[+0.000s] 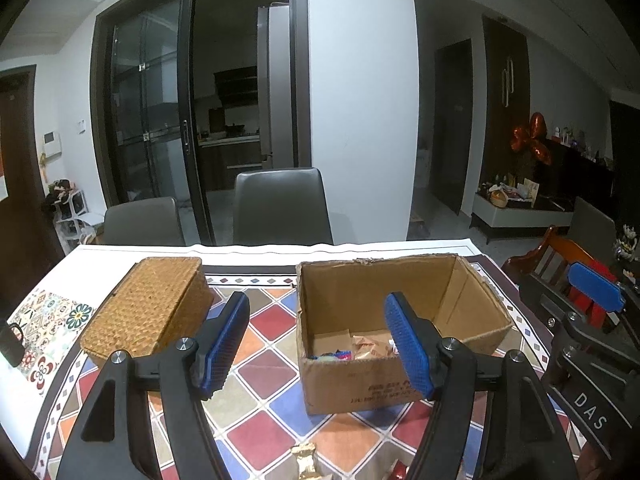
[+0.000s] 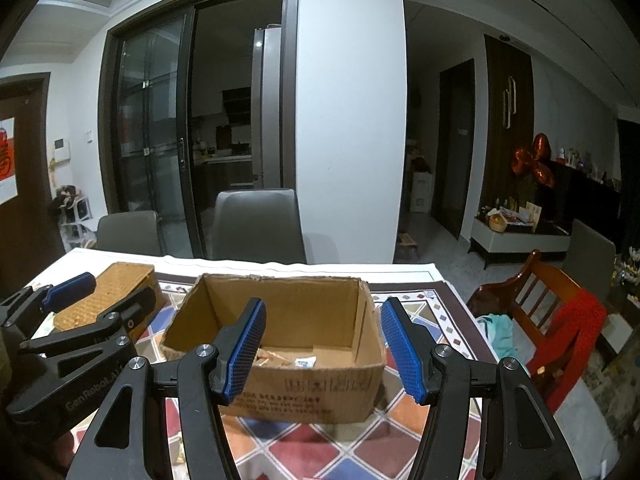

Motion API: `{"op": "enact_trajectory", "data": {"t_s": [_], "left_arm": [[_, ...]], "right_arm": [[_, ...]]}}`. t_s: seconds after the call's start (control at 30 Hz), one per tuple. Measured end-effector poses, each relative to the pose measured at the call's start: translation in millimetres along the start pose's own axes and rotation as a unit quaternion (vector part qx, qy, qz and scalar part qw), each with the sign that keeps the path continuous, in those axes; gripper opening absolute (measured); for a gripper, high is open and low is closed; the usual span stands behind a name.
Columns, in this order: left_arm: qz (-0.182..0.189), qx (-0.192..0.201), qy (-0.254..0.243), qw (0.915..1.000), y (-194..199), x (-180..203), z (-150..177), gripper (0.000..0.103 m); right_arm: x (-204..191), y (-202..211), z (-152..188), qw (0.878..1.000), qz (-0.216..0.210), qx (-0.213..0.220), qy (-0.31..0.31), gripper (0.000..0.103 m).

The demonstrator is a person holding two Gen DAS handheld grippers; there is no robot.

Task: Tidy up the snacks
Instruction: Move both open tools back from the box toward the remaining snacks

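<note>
- The left tongs (image 1: 318, 346) hang released above the tabletop (image 1: 280, 344), their blue pads (image 1: 226, 344) spread apart with nothing between them.
- The right tongs (image 2: 322, 354) are likewise released, both pads apart and empty, pointing toward the cardboard box (image 2: 304, 394).
- The cardboard box (image 1: 360, 384) stands open-topped on the patterned cloth, right of centre in the left wrist view; a few wrapped snacks (image 1: 360, 350) lie on its floor, toward the near wall.
- In the right wrist view, pale wrappers (image 2: 276, 358) and a small white label show on the box floor.
- A woven basket (image 1: 148, 308) with its lid on sits to the left of the box, apart from it.
- A gold-wrapped snack (image 1: 305, 456) lies on the tabletop at the near edge, between the left tongs' arms.
- Two grey chairs (image 1: 280, 208) stand at the far side of the tabletop.
- A wooden chair (image 2: 548, 312) with red cloth draped on it stands to the right.
</note>
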State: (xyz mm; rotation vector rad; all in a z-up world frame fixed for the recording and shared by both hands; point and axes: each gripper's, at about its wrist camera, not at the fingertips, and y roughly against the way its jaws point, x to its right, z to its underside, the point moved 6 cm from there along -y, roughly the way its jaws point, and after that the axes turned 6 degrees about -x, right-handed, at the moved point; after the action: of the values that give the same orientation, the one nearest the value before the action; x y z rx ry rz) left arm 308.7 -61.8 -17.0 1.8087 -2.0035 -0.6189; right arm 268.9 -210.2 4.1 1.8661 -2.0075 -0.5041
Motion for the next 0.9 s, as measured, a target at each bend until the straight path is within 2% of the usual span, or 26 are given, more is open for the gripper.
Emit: {"op": "enact_trajectory", "data": {"t_s": [0.27,0.9], "left_arm": [[-0.006,0.002,0.003,1.0,18,-4,14,0.07],[-0.017,-0.028,0.011,0.9994,31,-14,63,0.07]], "right_arm": [[-4,16,15,1.0,-0.005,-0.002,0.005,0.061],[-19,35,49,0.999,-0.02,-0.015,0.021,0.061]]}}
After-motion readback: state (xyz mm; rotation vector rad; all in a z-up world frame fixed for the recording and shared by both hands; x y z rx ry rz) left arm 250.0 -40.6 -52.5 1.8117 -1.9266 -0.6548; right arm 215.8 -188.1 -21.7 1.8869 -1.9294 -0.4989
